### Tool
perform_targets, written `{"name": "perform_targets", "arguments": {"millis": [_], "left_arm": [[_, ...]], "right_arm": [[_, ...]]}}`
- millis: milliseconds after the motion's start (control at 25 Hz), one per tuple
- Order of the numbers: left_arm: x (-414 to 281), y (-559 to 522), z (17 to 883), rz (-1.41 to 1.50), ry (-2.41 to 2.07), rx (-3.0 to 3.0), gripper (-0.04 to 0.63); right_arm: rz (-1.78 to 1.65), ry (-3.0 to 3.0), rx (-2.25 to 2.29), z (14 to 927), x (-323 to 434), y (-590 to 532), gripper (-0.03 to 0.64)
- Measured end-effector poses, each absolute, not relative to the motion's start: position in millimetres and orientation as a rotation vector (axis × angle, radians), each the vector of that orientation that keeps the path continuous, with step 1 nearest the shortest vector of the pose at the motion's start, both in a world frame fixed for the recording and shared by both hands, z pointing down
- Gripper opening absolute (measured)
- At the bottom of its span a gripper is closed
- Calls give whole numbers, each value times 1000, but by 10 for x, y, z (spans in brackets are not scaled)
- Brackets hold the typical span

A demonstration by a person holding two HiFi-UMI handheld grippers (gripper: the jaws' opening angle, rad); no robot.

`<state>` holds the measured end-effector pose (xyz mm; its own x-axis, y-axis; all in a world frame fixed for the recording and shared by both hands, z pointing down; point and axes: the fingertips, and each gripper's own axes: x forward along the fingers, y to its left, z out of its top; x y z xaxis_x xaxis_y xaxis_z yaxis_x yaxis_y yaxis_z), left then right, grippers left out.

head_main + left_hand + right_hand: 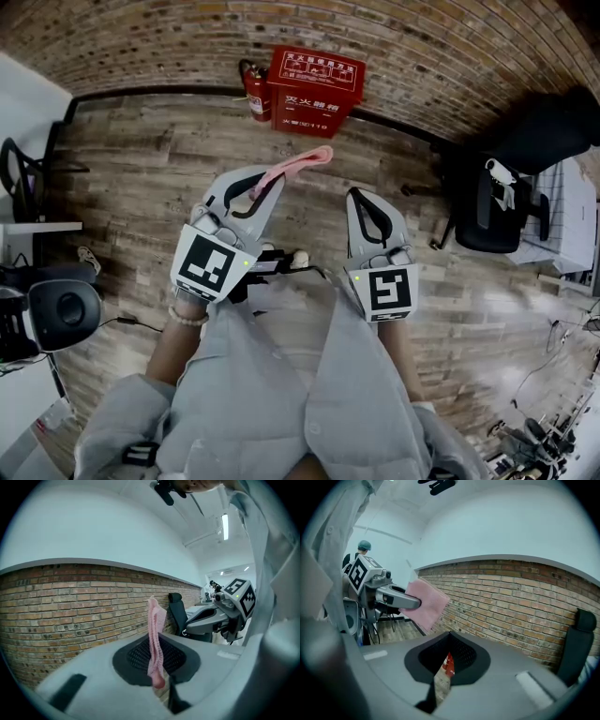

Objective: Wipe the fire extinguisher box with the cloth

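A person in a pale grey shirt (281,394) stands on a wooden floor (131,159), seen from above, with a tool in each hand. The left tool (265,192) is clamped on a pink cloth (295,164); in the left gripper view the cloth (154,634) stands up from between the closed jaws as a narrow folded strip. The right tool (361,199) carries nothing; in the right gripper view its jaws (443,667) are drawn together to a thin slit.

Beyond both tools and well apart from them, the red fire extinguisher box (316,89) stands at the far edge of the floor against the brick wall (450,56). A red fire extinguisher (256,94) stands just beside the box's left side. A black office chair (492,211) sits off to the right.

Wiping has likely not begun, and the step in hand looks like the approach. To do it well, step close and lay a broad face of the cloth flat on the box's top rather than its thin edge. Stroke in overlapping passes, steering clear of the extinguisher. The free right tool could steady the box.
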<state>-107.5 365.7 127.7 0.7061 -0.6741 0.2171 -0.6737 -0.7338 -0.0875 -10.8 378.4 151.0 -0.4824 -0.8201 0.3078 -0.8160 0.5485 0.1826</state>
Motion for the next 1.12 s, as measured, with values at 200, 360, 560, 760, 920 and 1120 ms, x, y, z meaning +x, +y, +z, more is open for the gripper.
{"name": "perform_targets", "arguments": {"millis": [200,360,560,760,920,1120], "left_arm": [[-1033,3711,1301,-385,1178,-2885,9],[-989,3769,1293,-384,1237,-2864,9],[-920,3839,1229,-303,1349,-2882,9],[-832,3902,1243,-298,1395,-2839,9],[-745,3888,1242,-308,1395,-2828,9],[-645,3798,1290,-302,1375,-2834,9]], "right_arm": [[23,-2433,1344,1564,-7,3816,3],[24,-2448,1325,1582,92,3855,3],[18,-2465,1288,1608,239,3910,3],[3,-2473,1282,1631,415,3988,3],[-4,-2469,1287,1623,543,3931,5],[-19,-2465,1297,1631,606,3795,5]]}}
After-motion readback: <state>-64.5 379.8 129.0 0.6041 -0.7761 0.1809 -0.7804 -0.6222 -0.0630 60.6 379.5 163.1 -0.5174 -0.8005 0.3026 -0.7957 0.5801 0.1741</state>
